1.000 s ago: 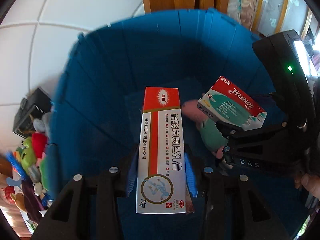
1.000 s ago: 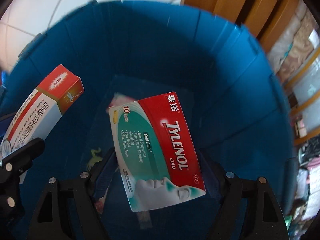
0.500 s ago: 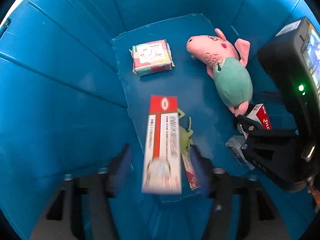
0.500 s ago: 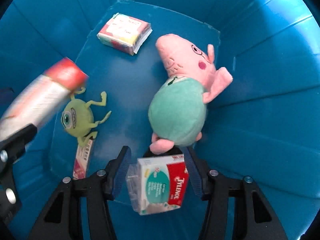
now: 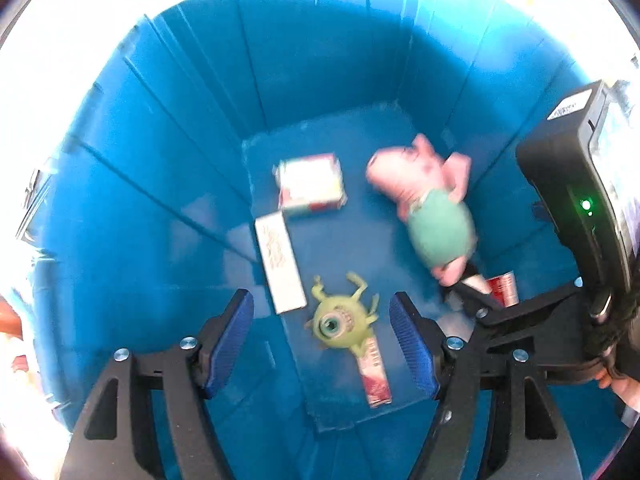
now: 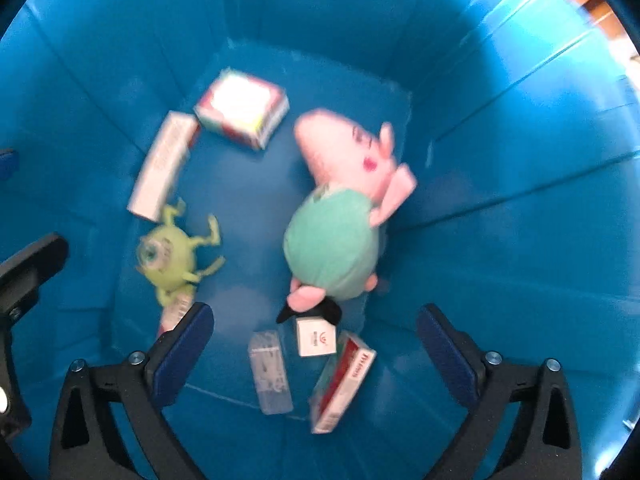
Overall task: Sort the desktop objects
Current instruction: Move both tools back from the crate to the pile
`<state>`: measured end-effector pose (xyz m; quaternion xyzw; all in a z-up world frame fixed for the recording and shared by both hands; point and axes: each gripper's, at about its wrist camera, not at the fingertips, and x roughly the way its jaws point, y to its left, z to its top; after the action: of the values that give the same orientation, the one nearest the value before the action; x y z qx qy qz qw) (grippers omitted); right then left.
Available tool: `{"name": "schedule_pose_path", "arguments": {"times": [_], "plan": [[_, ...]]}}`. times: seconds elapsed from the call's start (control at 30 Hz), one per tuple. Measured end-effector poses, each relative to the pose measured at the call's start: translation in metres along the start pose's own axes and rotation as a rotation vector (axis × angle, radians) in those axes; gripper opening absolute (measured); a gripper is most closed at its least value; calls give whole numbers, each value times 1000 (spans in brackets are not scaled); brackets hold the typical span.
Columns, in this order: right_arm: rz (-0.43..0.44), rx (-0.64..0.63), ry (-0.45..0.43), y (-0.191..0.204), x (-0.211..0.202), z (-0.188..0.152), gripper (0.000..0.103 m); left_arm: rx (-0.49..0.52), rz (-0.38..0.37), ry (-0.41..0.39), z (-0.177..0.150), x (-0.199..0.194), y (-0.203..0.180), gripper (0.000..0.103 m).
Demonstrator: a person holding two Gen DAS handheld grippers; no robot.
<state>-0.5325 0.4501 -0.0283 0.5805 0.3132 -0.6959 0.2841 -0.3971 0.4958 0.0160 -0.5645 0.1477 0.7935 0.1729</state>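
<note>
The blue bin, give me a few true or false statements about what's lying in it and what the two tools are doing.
1. The pink pig toy lies on the floor of the blue bin. True.
2. The left tool grips the long white box. False: the box lies loose on the bin floor, nothing between the pads.
3. The green one-eyed toy lies partly on a red and white strip. True.
4. The right tool is shut on the red medicine box. False: its jaws are opening and the box leans free below them.
</note>
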Motion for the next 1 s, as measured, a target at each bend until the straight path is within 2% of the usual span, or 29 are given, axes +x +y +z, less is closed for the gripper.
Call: {"name": "schedule_pose_path", "arguments": {"times": [0.13,0.2,0.33,0.47,0.63,0.77,0.9,1.0], "plan": [[17,-20,-151,8,-59,-8,103,-3,-44,-110,-11,-63,14,70],[39,-41,-228,20,-85,-15,103,-9,-30,-189,-22,-96,25,70],[136,-94,-361,52,-130,-27,103,-50,-5,-321,-50,-147,56,70],[220,-159,-457,91,-159,-38,103,-122,68,-416,-88,-180,98,70],[272,-207,-591,146,-185,-50,103,-227,110,-438,-142,-195,159,70],[350,-255,-667,194,-204,-62,103,-293,192,-482,-191,-202,204,70],[436,-333,-703,243,-214,-74,103,-374,254,-488,-242,-200,246,70],[477,-374,-687,284,-206,-80,103,-444,280,-468,-280,-188,274,70]]}}
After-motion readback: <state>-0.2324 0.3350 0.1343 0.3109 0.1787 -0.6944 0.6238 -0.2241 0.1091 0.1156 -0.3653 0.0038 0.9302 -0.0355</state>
